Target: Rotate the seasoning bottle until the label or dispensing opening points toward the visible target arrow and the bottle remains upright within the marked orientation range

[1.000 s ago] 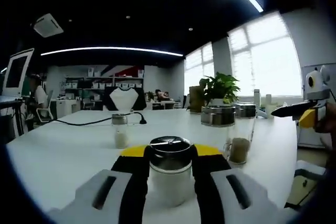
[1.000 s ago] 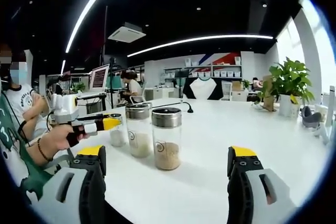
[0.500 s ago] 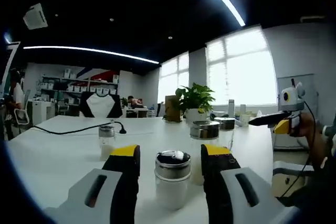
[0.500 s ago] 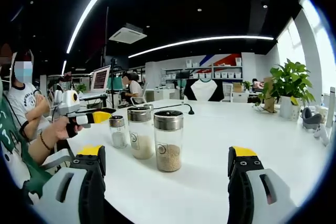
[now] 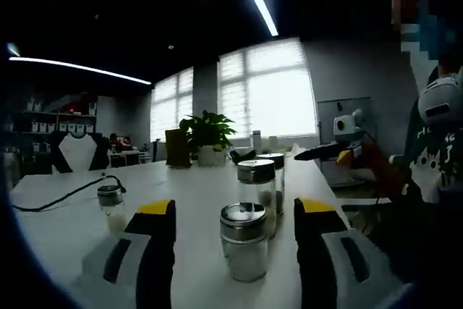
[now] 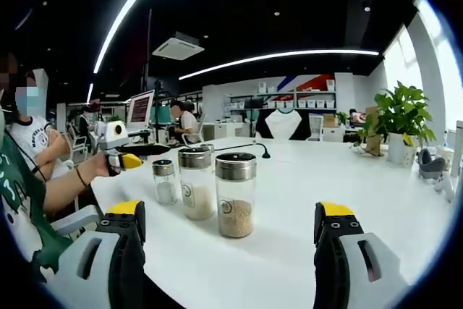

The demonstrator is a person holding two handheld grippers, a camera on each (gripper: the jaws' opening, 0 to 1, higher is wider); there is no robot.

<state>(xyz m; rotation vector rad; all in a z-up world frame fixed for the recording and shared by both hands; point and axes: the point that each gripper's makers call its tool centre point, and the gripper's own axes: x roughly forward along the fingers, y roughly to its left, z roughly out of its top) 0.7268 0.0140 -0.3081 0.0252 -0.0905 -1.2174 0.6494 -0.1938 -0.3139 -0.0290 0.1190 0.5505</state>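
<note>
A white-filled seasoning bottle [image 5: 244, 242] with a metal lid stands upright on the white table [image 5: 65, 215], between the jaws of my left gripper [image 5: 235, 209]. That gripper is open, with a gap on each side of the bottle. Right behind stands a taller bottle [image 5: 257, 187]. In the right gripper view the same white-filled bottle [image 6: 197, 193] is in the middle of a row, with a brown-filled bottle [image 6: 236, 195] beside it. My right gripper [image 6: 230, 211] is open and holds nothing, short of the row. The left gripper [image 6: 136, 158] shows at the left in a person's hand.
A small shaker [image 5: 110, 208] stands to the left, the same shaker [image 6: 165, 181] ending the row. A potted plant [image 5: 206, 134], metal tins and a black cable [image 5: 58, 197] lie farther back. The right gripper [image 5: 307, 154] hovers at the right. A monitor [image 6: 137, 110] stands beyond the table.
My left gripper let go of the white-filled bottle, opened wider and drew back, and its view swung round. The right gripper has barely moved.
</note>
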